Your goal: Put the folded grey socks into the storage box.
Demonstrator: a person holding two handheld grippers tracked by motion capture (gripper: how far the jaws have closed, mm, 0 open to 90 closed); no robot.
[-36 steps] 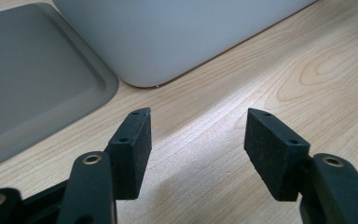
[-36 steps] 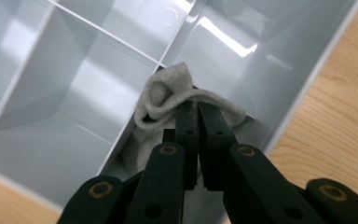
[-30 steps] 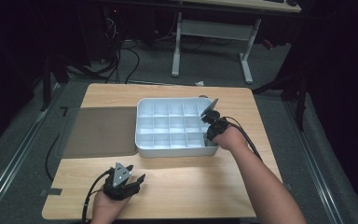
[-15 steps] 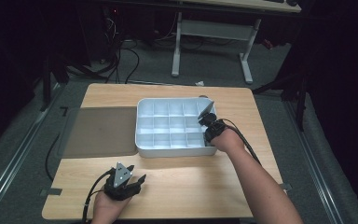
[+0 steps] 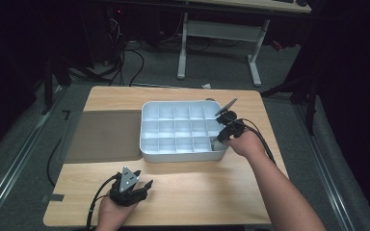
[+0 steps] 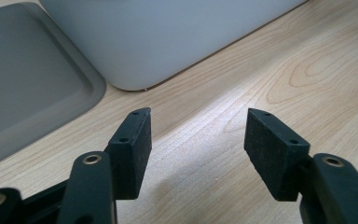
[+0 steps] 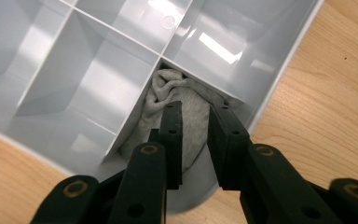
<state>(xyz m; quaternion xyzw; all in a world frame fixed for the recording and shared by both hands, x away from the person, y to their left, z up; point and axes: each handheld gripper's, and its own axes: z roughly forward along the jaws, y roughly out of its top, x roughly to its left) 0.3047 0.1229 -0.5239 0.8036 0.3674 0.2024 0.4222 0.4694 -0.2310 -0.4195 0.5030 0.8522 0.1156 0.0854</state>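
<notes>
Nearest the person, the left claw rests low on the wooden bench, its jaws standing wide apart with bare wood between them. In the left gripper view the left claw's pads frame nothing but bench grain, with the white organiser tray just ahead and a flat grey lid lying beside it.

Farther in, the right claw hangs over the tray's near right corner compartment, angled down into it from the person's hand. Its jaws have just been opening and now stand at a narrow gap. In the right gripper view the right claw points at a small bundle of pale grey cloth, crumpled into that corner cell against the dividers. The cloth lies below and partly between the pads, which are not pressing on it.

Beyond, the rest of the tray's cells show white, and the grey lid sits touching the tray's left side
</notes>
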